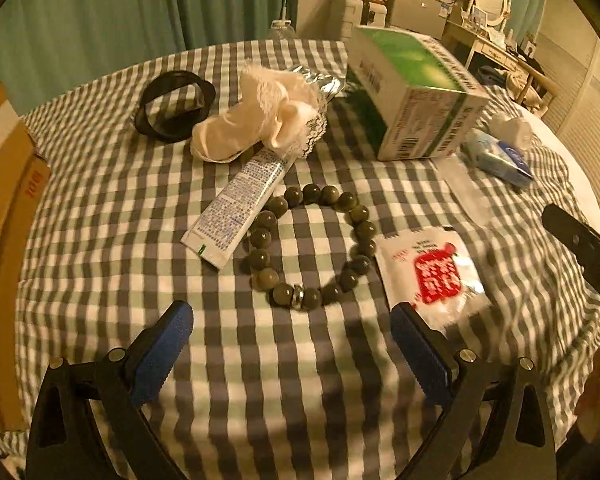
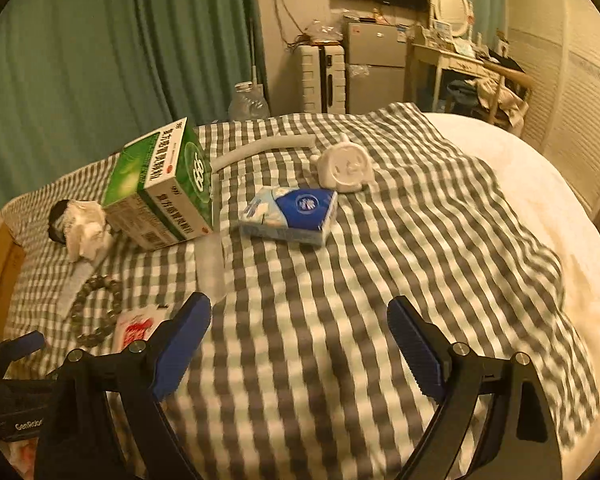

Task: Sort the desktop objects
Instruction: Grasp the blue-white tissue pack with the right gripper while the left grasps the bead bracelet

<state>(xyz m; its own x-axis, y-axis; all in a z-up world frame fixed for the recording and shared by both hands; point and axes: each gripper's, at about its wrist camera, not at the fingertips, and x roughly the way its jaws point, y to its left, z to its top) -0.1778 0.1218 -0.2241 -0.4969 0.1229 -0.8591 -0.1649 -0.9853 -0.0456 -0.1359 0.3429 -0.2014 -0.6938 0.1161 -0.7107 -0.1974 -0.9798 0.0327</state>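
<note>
My left gripper [image 1: 292, 320] is open just in front of a bracelet of dark beads [image 1: 312, 246] lying on the checked cloth [image 1: 100, 240]. A white tube [image 1: 240, 204] lies left of the beads, and a white sachet with a red label [image 1: 432, 276] touches my right blue finger pad [image 1: 416, 344]. Behind them sit a cream sock [image 1: 256, 116], a black ring [image 1: 176, 106] and a green-and-white box [image 1: 416, 88]. My right gripper [image 2: 300, 320] is open over bare cloth, short of a blue tissue pack [image 2: 292, 214] and a white elephant figure [image 2: 346, 166].
A cardboard box [image 1: 4, 200] stands at the left edge. A clear plastic piece [image 2: 210, 264] lies by the green box [image 2: 160, 188], a white curved tube [image 2: 260, 146] behind it. The cloth ends on a white cover [image 2: 540, 200] at right. Furniture lines the far wall.
</note>
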